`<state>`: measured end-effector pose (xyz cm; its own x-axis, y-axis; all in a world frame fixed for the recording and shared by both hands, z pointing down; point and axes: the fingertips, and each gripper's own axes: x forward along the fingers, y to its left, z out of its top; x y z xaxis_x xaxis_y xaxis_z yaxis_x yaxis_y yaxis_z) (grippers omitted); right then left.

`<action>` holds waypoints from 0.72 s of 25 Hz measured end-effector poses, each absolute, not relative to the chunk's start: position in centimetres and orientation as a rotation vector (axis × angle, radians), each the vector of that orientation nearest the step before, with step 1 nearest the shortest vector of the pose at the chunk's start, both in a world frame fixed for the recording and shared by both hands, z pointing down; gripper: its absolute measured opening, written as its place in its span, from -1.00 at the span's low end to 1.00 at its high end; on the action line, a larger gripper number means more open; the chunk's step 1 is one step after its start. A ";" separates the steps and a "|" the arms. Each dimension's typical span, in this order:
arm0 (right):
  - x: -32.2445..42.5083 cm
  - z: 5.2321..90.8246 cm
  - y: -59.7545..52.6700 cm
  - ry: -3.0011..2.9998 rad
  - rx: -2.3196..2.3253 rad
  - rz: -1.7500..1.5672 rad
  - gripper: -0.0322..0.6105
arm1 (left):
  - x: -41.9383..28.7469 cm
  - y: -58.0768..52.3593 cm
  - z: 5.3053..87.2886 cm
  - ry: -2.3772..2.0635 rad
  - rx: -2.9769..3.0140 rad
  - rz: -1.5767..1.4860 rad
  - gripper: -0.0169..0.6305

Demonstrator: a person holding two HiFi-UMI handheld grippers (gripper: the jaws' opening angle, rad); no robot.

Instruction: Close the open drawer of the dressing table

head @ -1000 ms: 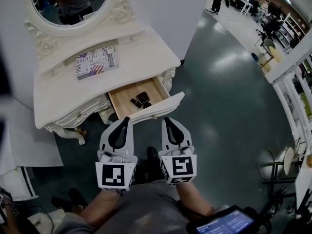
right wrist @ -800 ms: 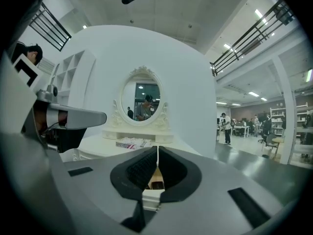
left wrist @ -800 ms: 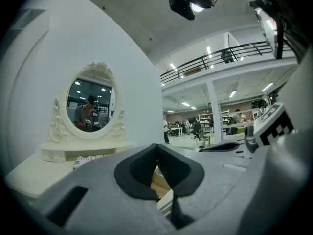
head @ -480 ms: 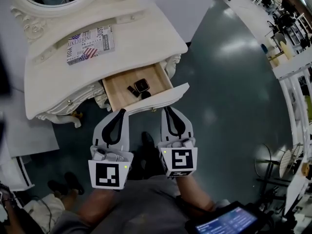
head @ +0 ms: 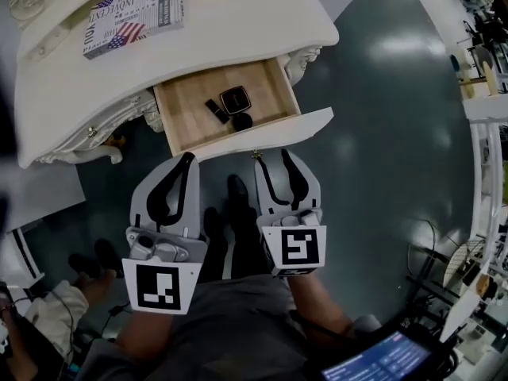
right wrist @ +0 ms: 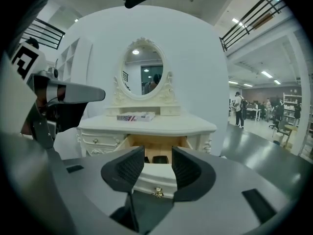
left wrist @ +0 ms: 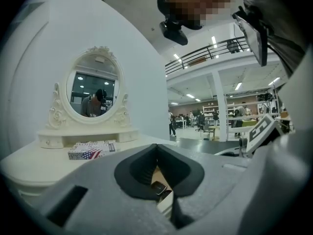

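Note:
The white dressing table (head: 230, 30) has its right drawer (head: 186, 113) pulled out, showing a wooden bottom with small dark items (head: 235, 100). The drawer's white front (head: 274, 133) carries a small gold knob (head: 255, 155). My right gripper (head: 272, 157) hovers just in front of that panel; its jaws have just been opening and now stand apart, gripping nothing. In the right gripper view, the gripper (right wrist: 157, 155) frames the drawer front and the knob (right wrist: 157, 192) through the gap. My left gripper (head: 188, 159) is shut and empty, near the drawer's left front corner. In the left gripper view, the gripper (left wrist: 157, 148) partly hides the drawer.
A printed box (head: 131, 10) lies on the tabletop, with an oval mirror (right wrist: 143, 72) behind it. A second, closed drawer (right wrist: 95, 141) sits to the left. The person's shoes (head: 236, 193) stand on the dark floor below the drawer. A white shelf (head: 40, 205) is at left.
Both grippers have come down and closer to the drawer front. The right gripper's jaws, shut before, now stand apart. The left gripper stays shut.

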<state>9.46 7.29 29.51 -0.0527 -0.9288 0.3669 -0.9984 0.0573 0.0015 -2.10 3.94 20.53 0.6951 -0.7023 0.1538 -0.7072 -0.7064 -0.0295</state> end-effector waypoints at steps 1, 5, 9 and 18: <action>9.5 30.3 7.2 -2.066 1.938 0.384 -0.41 | -2.2 3.7 21.1 -1.196 2.854 0.243 -0.90; 9.5 33.1 7.1 -2.044 1.918 0.449 -0.41 | -2.6 2.8 23.2 -1.217 2.808 0.253 -0.90; 9.7 35.2 7.0 -2.037 1.884 0.484 -0.41 | -2.3 2.8 25.0 -1.198 2.781 0.267 -0.90; 9.9 38.8 6.4 -2.006 1.827 0.576 -0.38 | -1.6 1.9 27.7 -1.169 2.735 0.293 -0.90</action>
<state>9.86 6.37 38.84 -0.0943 -0.8461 0.5247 -0.9955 0.0779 -0.0533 -1.63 1.88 27.66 0.6769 -0.6966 0.2378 -0.7264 -0.6844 0.0631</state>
